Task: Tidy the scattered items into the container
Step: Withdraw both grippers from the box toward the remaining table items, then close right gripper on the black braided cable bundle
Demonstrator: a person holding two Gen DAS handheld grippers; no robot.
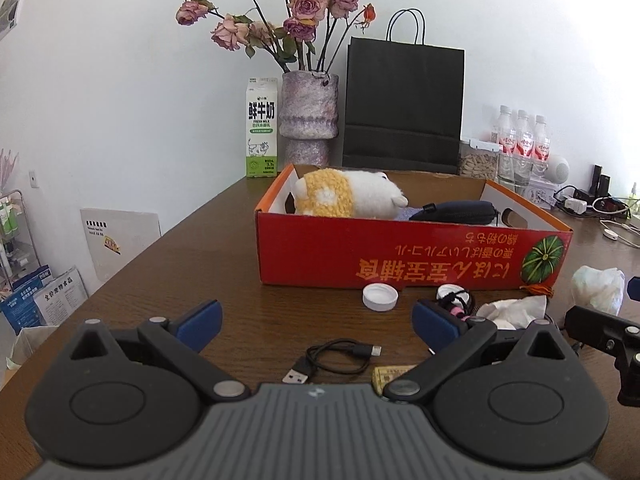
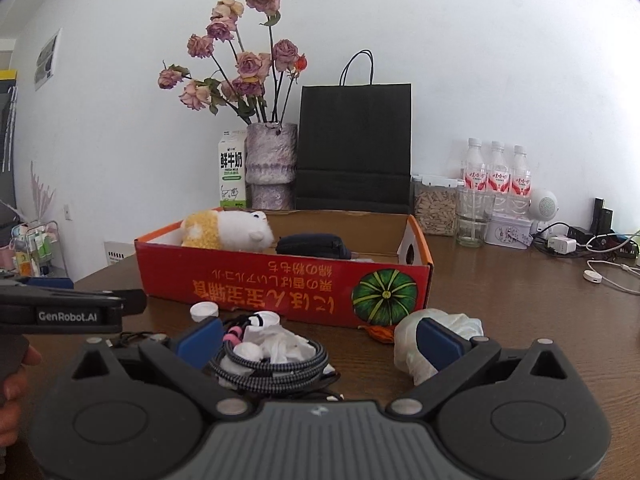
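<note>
Spread wide and empty, both the left gripper [image 1: 316,322] and right gripper [image 2: 318,340] are hovering over clutter, the right one straddling a coiled braided black-and-white cable [image 2: 268,364] that likely needs pinching next and lifting into the red cardboard box [image 2: 280,284].

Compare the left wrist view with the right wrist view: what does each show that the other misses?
Left wrist only: a short black USB cable on the table, lying between the open left gripper.

Right wrist only: a coiled braided cable between the open right gripper.

Both: the red box holding a plush toy and dark pouch, and the white cap.
</note>
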